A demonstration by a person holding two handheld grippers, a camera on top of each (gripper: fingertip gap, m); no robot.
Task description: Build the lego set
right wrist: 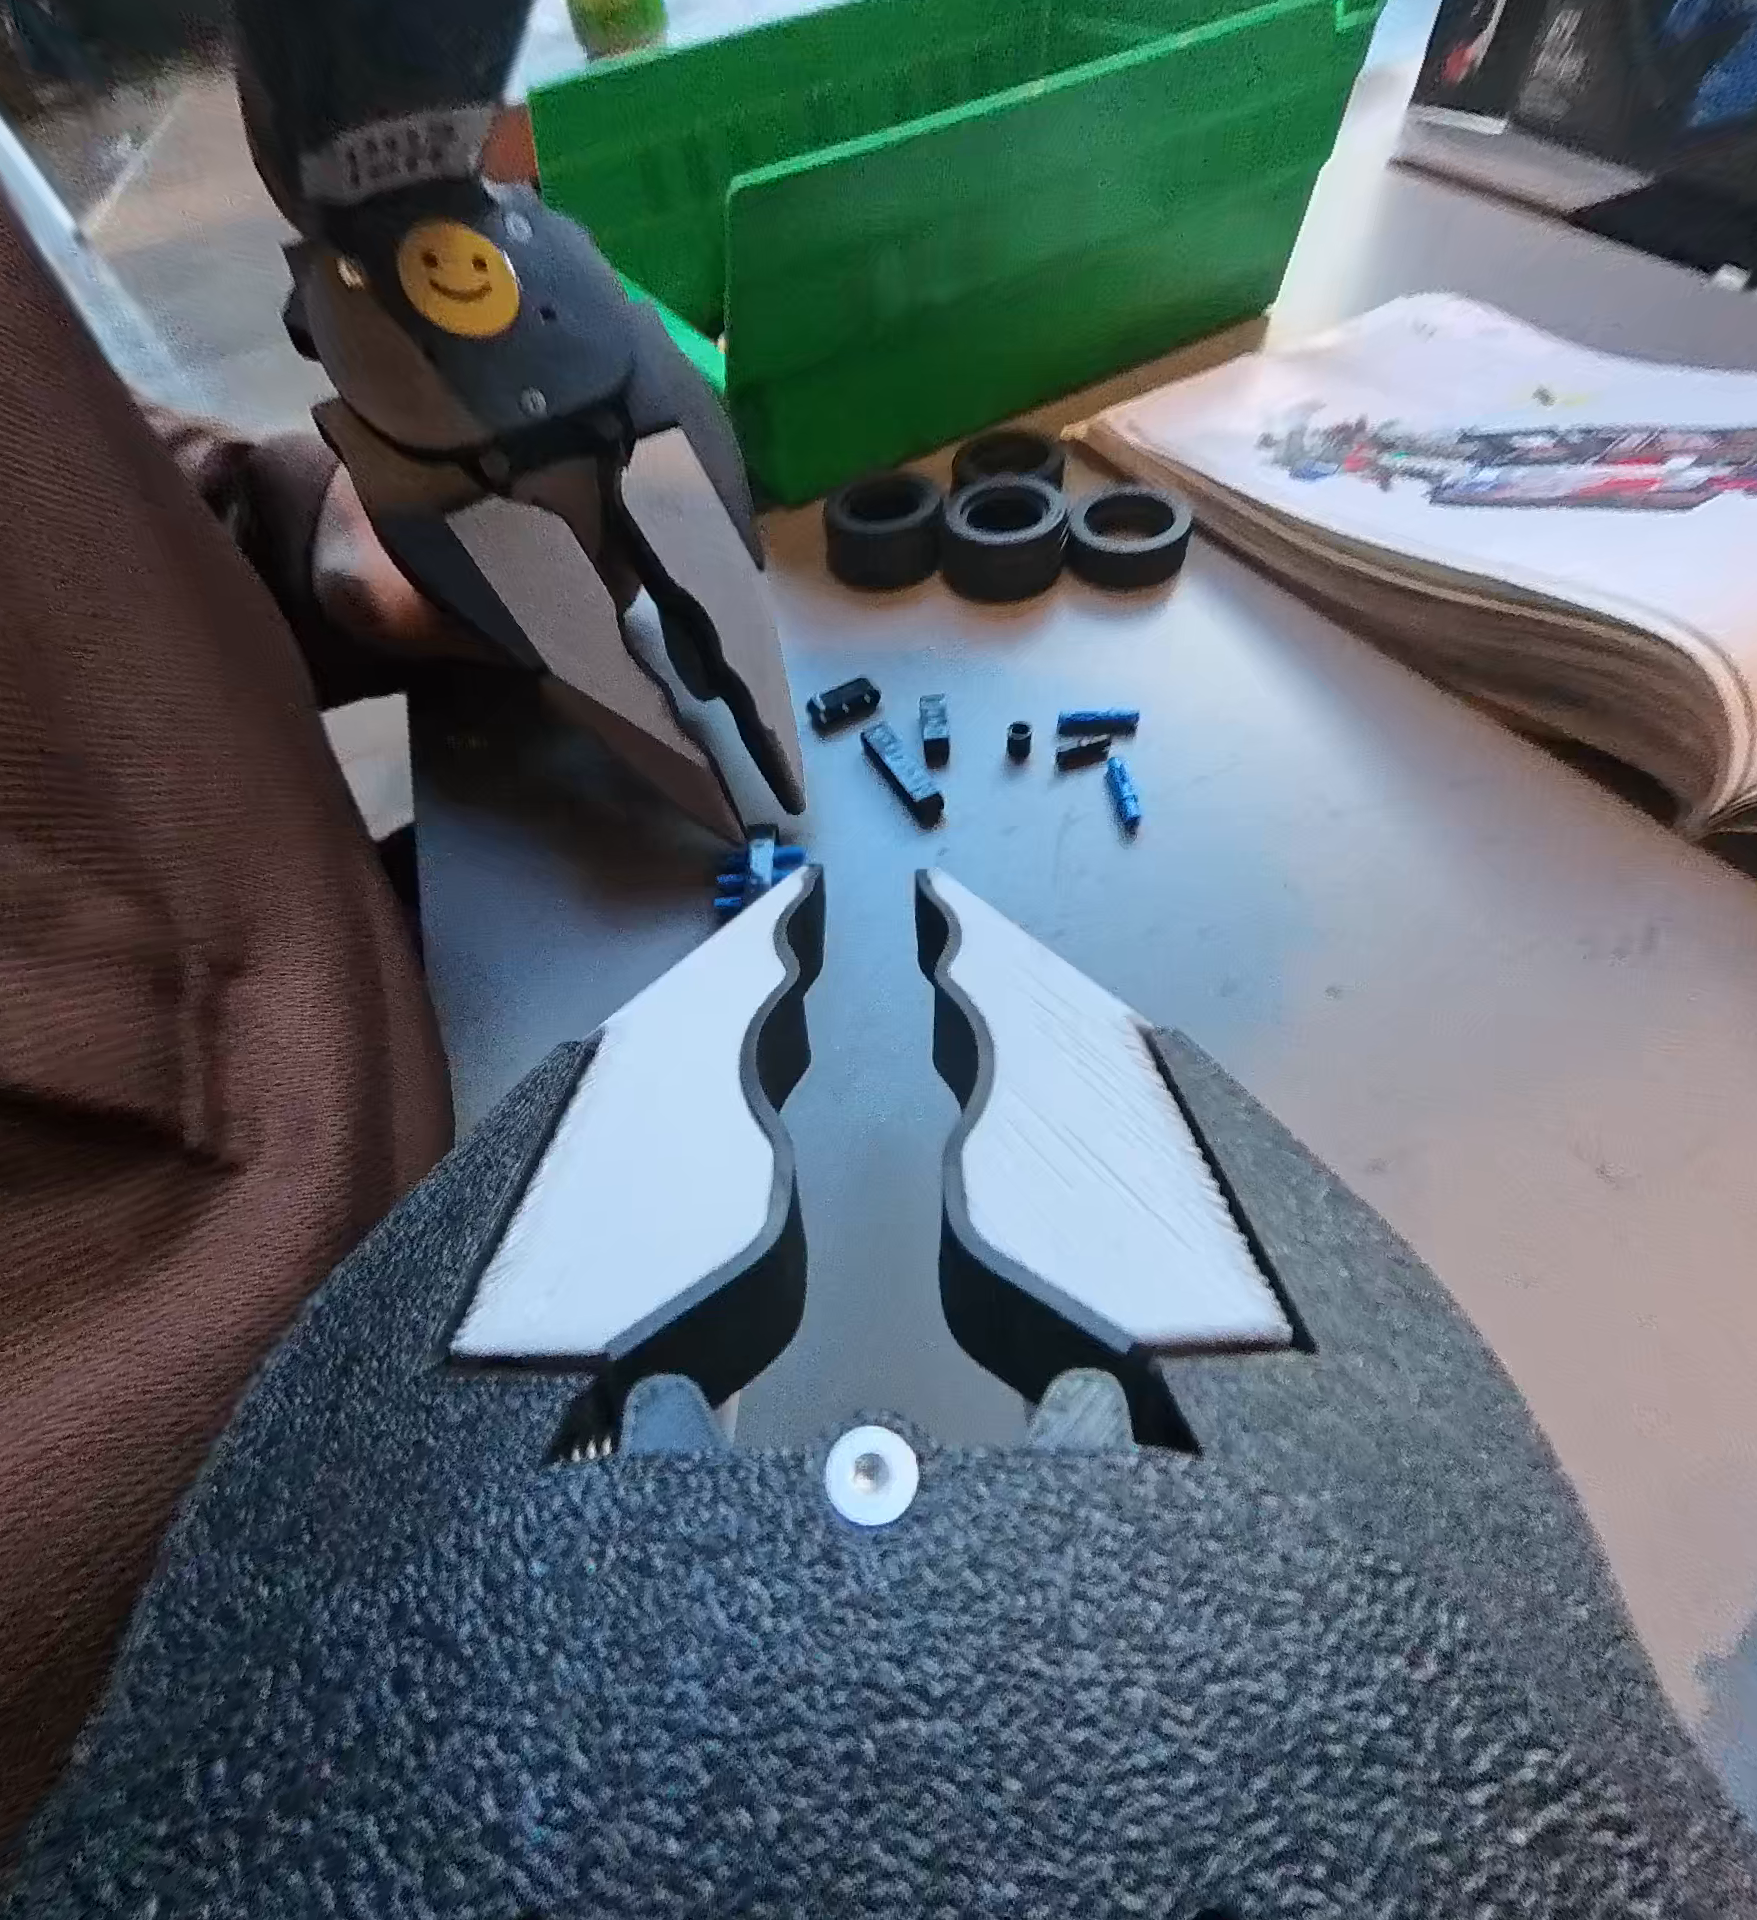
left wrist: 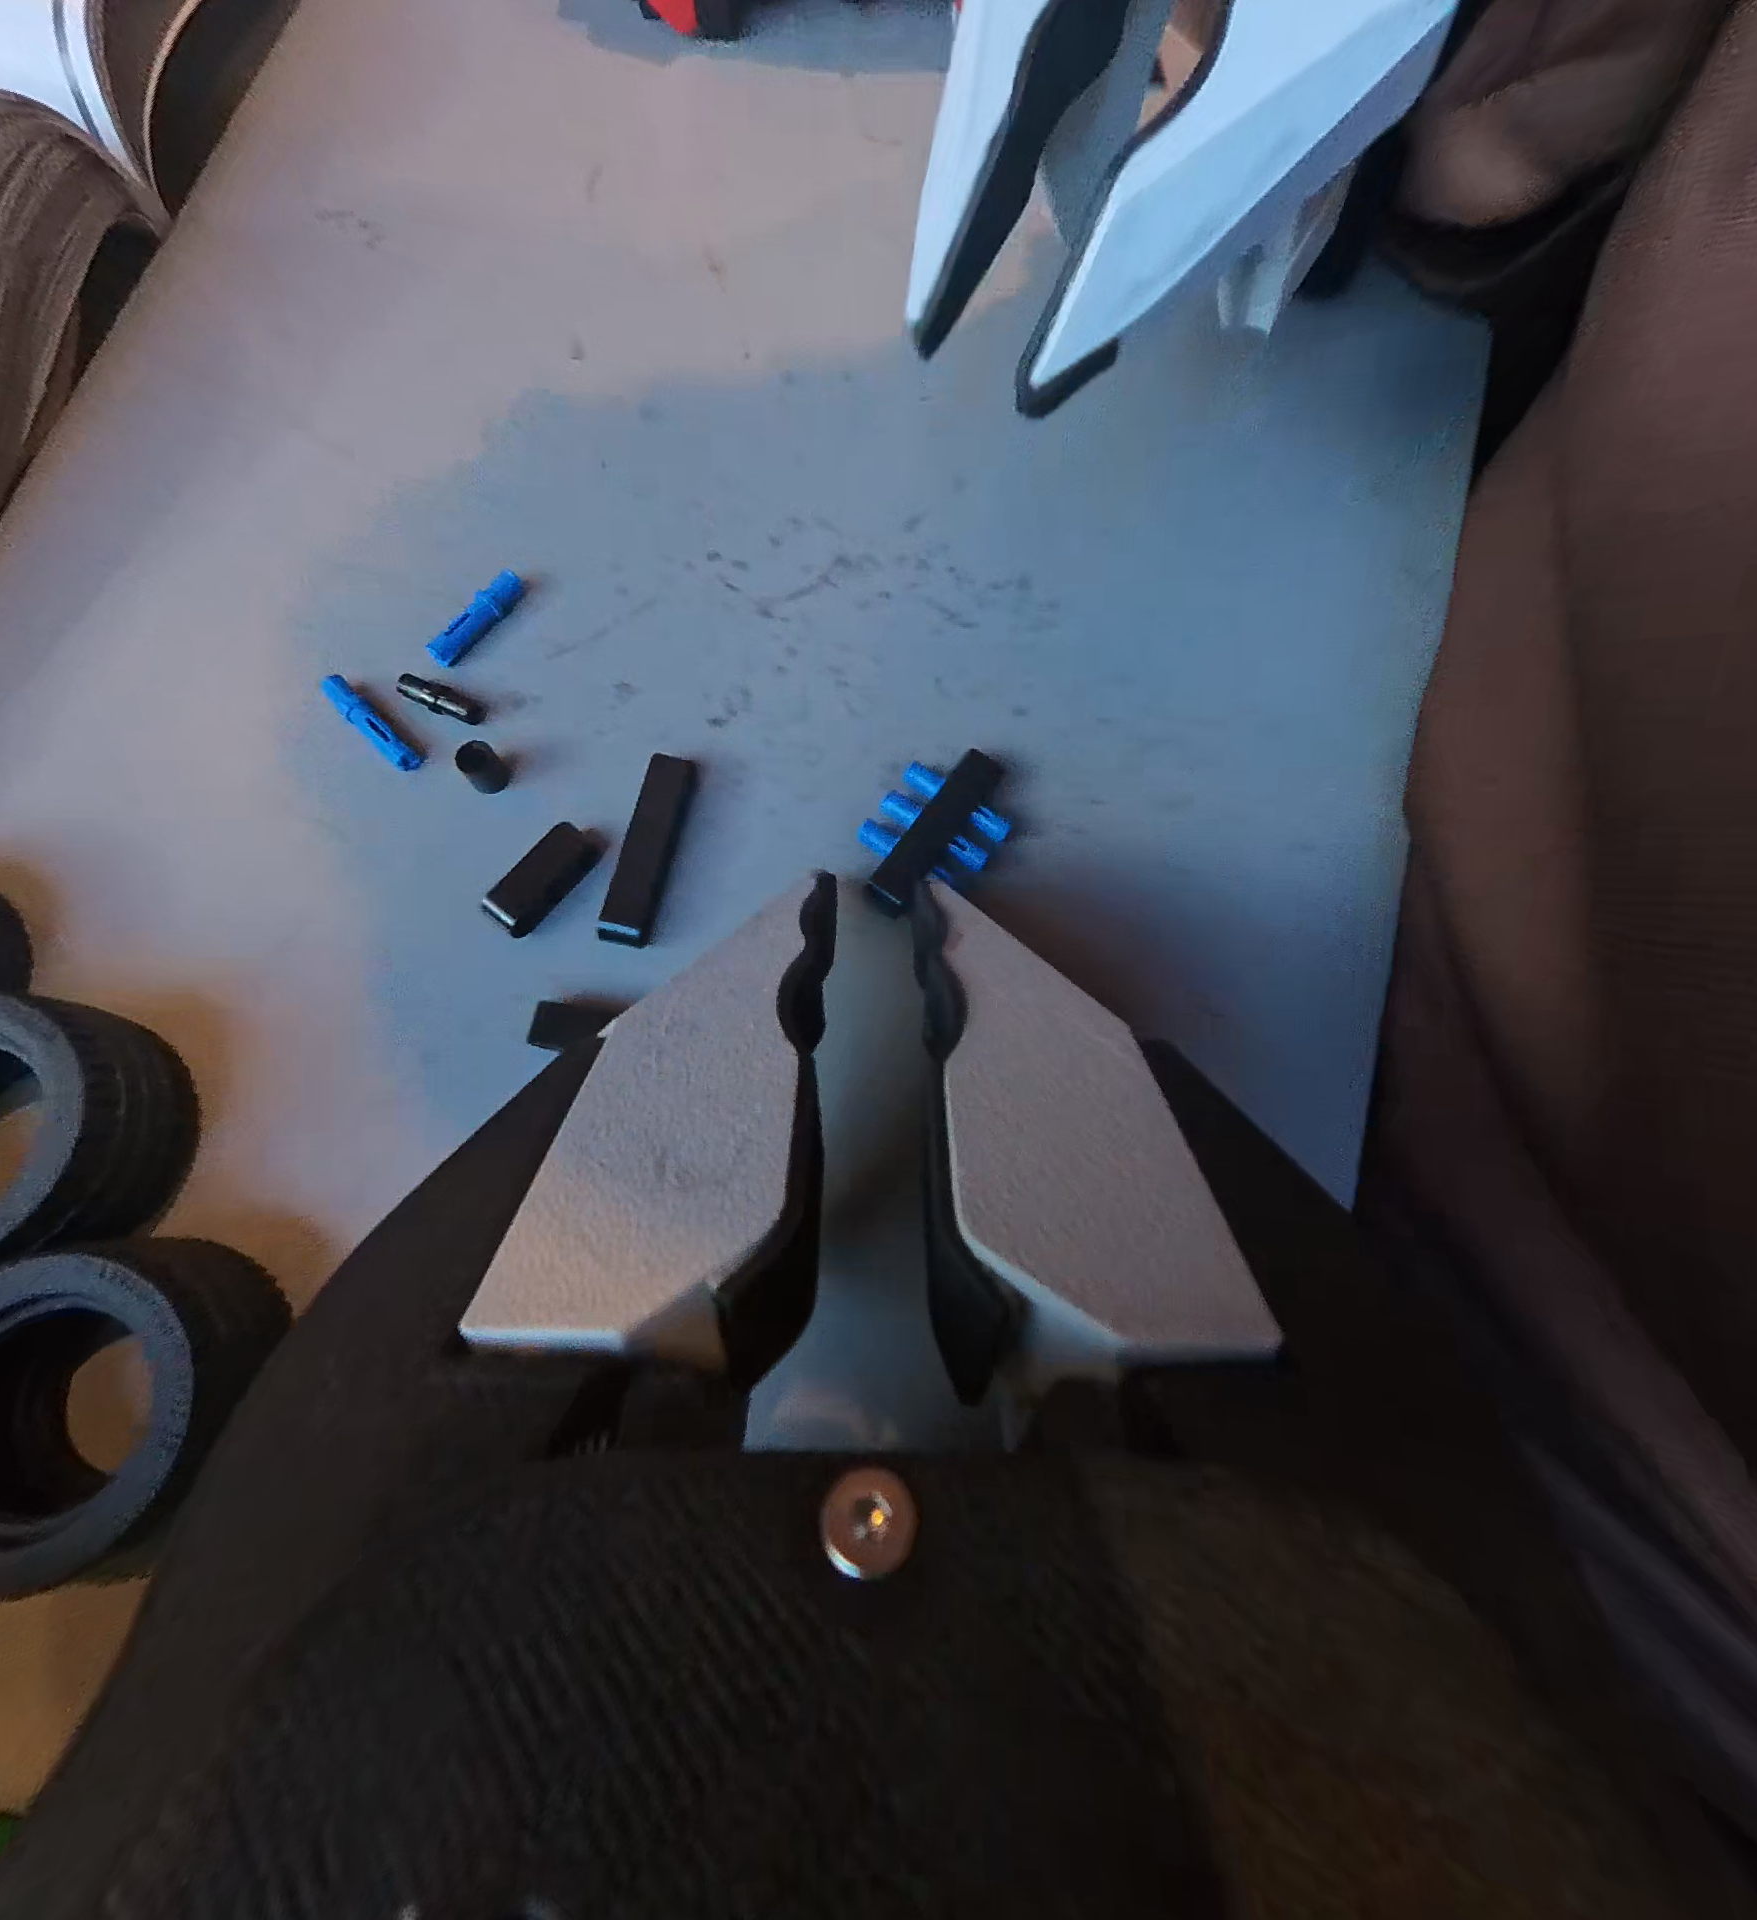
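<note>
Left claw (left wrist: 872,896): nearest the lens in the left wrist view, its fingers stood a little apart and clamped on nothing, tips just short of the near end of the beam assembly (left wrist: 934,831).
Beam assembly: a short black beam with blue pins pushed through it, lying on the grey worktop (left wrist: 1113,644); it sat close to the person's brown sleeve (right wrist: 126,727), probably so both claws could reach it.
Right claw (right wrist: 869,883): also apart and empty, held low over the worktop; in the left wrist view it hung above and beyond the assembly, well clear of it.
Loose parts: two blue pins (left wrist: 476,617), a black pin (left wrist: 441,697), a small black bush (left wrist: 480,766) and two black beams (left wrist: 647,848) lay spread singly to one side (likely so each could be picked without disturbing the rest).
Tyres (right wrist: 1007,520): four black ones grouped farther off, near a green bin (right wrist: 957,260), seemingly set aside for a later step.
Instruction booklet (right wrist: 1476,499): lay open at the worktop's edge, in reach of a glance.
Step in hand: judged to be the left claw closing in on the assembly to lift or steady it.
Risk: the beam end is narrow, so a pinch there could let it twist or slip.
</note>
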